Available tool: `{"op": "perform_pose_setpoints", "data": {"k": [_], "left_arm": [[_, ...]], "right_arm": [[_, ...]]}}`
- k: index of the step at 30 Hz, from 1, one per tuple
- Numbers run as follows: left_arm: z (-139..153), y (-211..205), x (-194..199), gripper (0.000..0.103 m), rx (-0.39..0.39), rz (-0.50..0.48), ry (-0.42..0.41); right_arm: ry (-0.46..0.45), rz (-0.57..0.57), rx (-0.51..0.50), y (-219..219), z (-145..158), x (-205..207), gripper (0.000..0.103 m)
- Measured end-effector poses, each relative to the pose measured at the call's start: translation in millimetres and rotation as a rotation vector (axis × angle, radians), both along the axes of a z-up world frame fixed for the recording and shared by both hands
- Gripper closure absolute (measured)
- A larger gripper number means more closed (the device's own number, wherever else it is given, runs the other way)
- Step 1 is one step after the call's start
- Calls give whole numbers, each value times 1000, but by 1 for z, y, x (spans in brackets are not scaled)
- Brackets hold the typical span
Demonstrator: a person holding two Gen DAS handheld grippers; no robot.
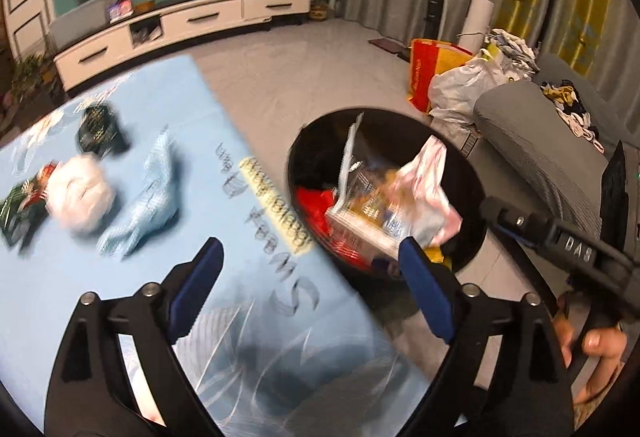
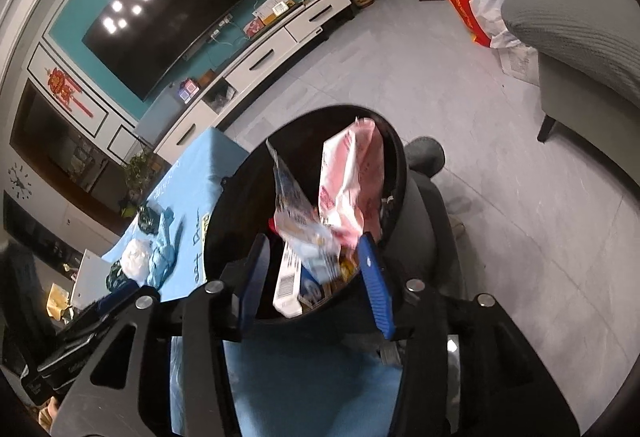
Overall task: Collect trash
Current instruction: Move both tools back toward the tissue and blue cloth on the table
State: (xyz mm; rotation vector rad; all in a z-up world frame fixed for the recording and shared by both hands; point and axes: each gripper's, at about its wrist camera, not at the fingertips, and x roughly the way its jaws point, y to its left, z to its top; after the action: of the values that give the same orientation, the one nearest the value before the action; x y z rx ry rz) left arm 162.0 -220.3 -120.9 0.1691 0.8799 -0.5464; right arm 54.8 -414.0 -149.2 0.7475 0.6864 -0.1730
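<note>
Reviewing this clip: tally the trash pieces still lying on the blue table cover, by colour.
Dark green wrappers: 2, one at the far end, one at the near left with red print
White crumpled wad: 1
Light blue crumpled piece: 1
Total: 4

One black bin (image 1: 308,141) stood at centre right of the left wrist view, holding at least four pieces: one pink-and-white bag (image 1: 430,181), one clear wrapper (image 1: 352,165), one white carton (image 1: 360,233) and something red (image 1: 316,201). At middle left, the blue table (image 1: 248,317) carried two dark green packets (image 1: 98,129), one white wad (image 1: 80,197) and one light blue cloth (image 1: 148,201).
</note>
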Motion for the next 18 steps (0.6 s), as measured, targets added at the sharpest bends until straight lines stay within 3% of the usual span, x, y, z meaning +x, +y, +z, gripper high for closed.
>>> {"op": "perform_pose_setpoints", "data": {"k": [5, 12, 18], "left_arm": [[-1, 45, -21, 8, 7, 70, 37], [0, 114, -37, 4, 57, 244, 85], [2, 169, -55, 3, 31, 354, 103]], "right_arm": [[7, 27, 3, 18, 7, -6, 42], [6, 109, -33, 56, 26, -4, 29], [29, 198, -78, 95, 36, 1, 29]]}}
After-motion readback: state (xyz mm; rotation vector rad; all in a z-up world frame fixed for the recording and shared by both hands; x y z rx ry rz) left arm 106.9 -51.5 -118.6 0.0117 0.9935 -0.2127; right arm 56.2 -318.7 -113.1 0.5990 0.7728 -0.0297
